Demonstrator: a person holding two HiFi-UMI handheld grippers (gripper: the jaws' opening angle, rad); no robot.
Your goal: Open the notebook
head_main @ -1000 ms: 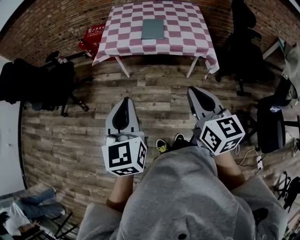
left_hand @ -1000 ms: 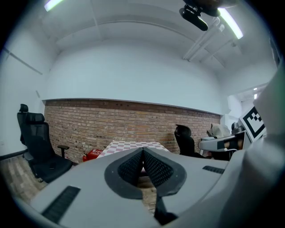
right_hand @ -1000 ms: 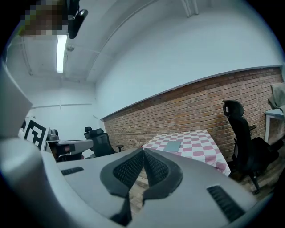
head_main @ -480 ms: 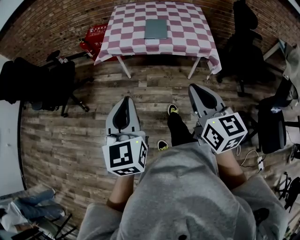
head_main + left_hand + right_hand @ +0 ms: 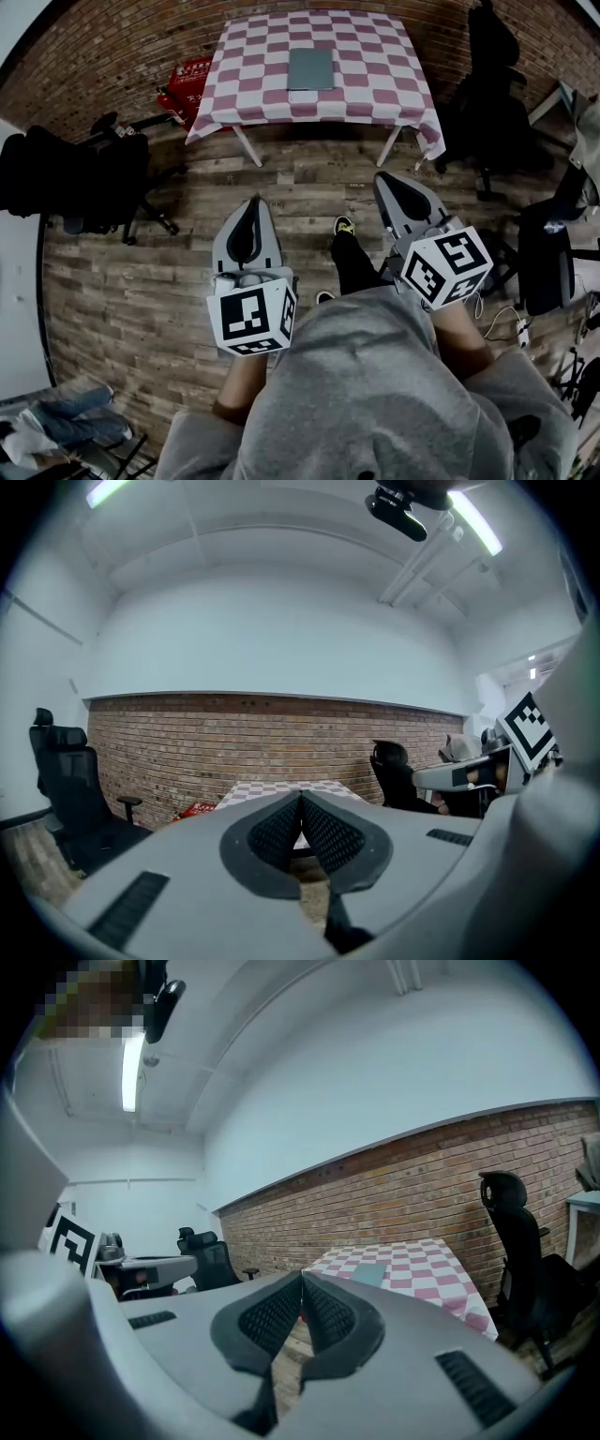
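Observation:
A closed grey notebook [image 5: 310, 68] lies flat on a table with a red-and-white checked cloth [image 5: 375, 84] at the far end of the room; it shows again as the notebook [image 5: 368, 1273] in the right gripper view. My left gripper [image 5: 255, 200] and right gripper [image 5: 380, 177] are held level over the wooden floor, well short of the table. Both are shut with nothing between their jaws. In the left gripper view the left gripper [image 5: 300, 795] points at the table [image 5: 248, 793], whose top is partly hidden behind the jaws.
Black office chairs stand left [image 5: 89, 178] and right [image 5: 492, 84] of the table. A red box [image 5: 185, 80] sits by the table's left leg. The person's leg and shoe [image 5: 345, 225] step forward between the grippers. Cables [image 5: 514, 323] lie at the right.
The table and notebook have slid lower in the head view as the person walks toward them. One foot has stepped forward between the grippers. Both grippers stay shut.

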